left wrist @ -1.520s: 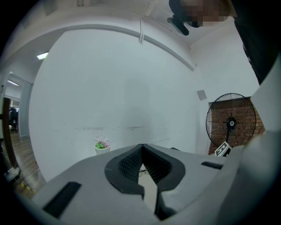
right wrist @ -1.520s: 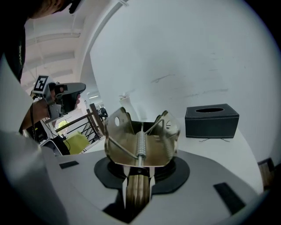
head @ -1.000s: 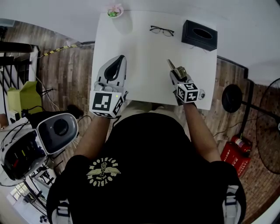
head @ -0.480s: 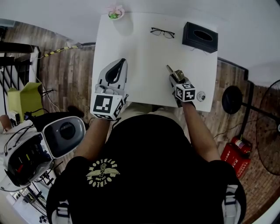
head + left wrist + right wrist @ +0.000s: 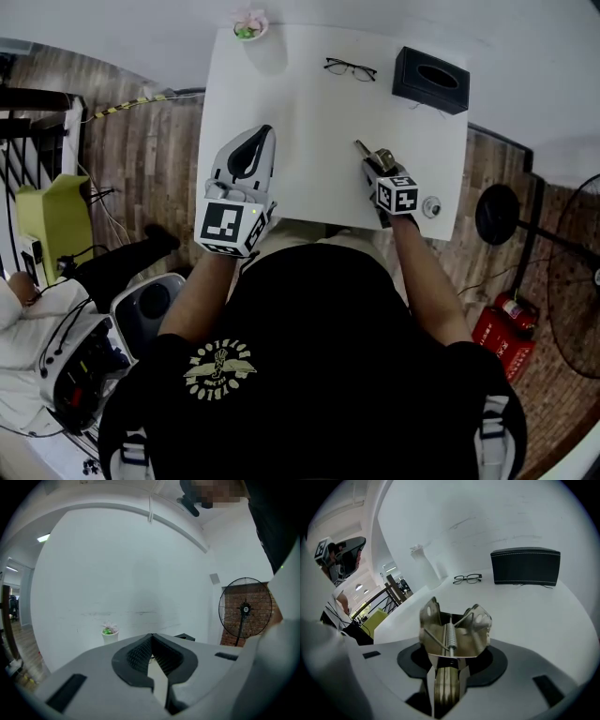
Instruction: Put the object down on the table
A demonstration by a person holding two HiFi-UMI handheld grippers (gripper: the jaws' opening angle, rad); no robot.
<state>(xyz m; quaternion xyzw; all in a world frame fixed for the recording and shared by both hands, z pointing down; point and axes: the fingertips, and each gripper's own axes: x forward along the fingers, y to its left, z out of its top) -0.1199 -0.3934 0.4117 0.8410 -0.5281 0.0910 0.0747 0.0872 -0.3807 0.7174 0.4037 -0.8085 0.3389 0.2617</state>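
Observation:
A metal spring clip [image 5: 454,632], brass-coloured with two flared wings, stands between the jaws of my right gripper [image 5: 452,657]. Those jaws have just been opening, and a thin dark gap shows on each side of the clip's body. From the head view the clip [image 5: 372,155] pokes out ahead of the right gripper [image 5: 373,167], low over the white table [image 5: 309,112] near its front right edge. My left gripper [image 5: 263,134] hovers over the table's front left part, its jaws shut with nothing between them [image 5: 152,638].
At the table's far side lie a pair of glasses [image 5: 350,68], a black tissue box [image 5: 430,80] and a small potted flower [image 5: 248,23]. A standing fan [image 5: 572,272] is on the floor to the right. Another person with equipment sits at lower left [image 5: 66,347].
My right gripper has sunk a little toward the table with the clip. The left gripper stayed where it was. The equipment at lower left has shifted downward.

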